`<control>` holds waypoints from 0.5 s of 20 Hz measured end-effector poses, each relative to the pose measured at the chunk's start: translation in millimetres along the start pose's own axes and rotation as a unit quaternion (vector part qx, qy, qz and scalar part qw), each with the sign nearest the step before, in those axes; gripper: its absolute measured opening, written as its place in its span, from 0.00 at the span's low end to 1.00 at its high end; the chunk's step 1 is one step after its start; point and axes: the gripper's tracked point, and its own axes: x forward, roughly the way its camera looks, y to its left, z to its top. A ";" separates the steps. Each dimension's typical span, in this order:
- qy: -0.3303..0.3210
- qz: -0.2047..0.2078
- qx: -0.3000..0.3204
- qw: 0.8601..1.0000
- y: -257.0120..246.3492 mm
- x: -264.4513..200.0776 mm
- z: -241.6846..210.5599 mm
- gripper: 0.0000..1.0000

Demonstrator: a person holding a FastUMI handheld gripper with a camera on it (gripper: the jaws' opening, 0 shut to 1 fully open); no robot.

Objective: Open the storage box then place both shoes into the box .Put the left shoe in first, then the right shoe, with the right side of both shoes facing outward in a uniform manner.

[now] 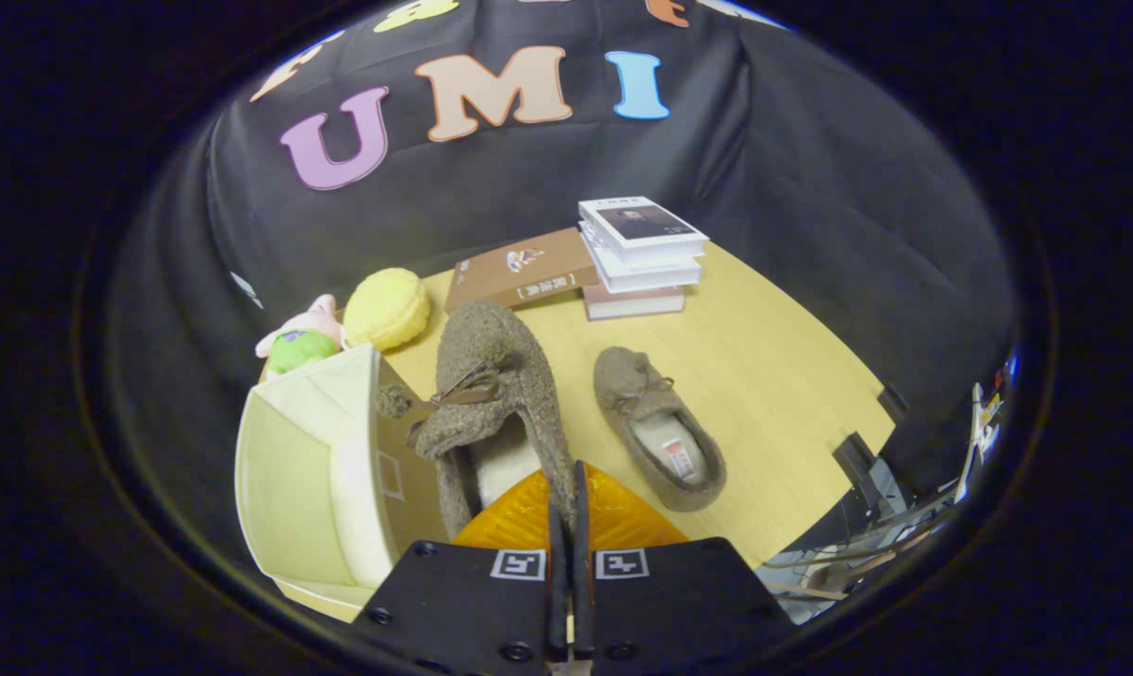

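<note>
A brown fuzzy shoe (496,394) with a bow and pom-pom hangs lifted just ahead of my fingers, toe pointing away. My gripper (566,483) is shut on the right-hand wall of its opening near the heel. The second matching shoe (660,427) lies flat on the wooden table (773,376) to the right, toe away, insole showing. The cream storage box (284,460) stands open to the left of the held shoe, its flap (402,451) folded out toward the shoe. The box's inside looks bare as far as it shows.
Beyond the shoes a stack of books (641,258) and a flat brown book (519,272) lie at the table's back. A yellow plush (388,305) and a pink-green toy (298,343) sit behind the box. The table's edge runs close on the right.
</note>
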 end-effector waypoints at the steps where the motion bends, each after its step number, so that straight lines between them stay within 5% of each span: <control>1: -0.003 0.015 0.003 1.000 10.3 -0.3 3.5 0.05; 5: -0.007 0.031 -0.006 0.999 25.3 -4.1 10.9 0.05; 8: -0.007 -0.037 -0.084 0.996 12.4 -17.7 22.4 0.05; 10: -0.012 -0.036 -0.101 0.994 34.2 -29.1 34.9 0.06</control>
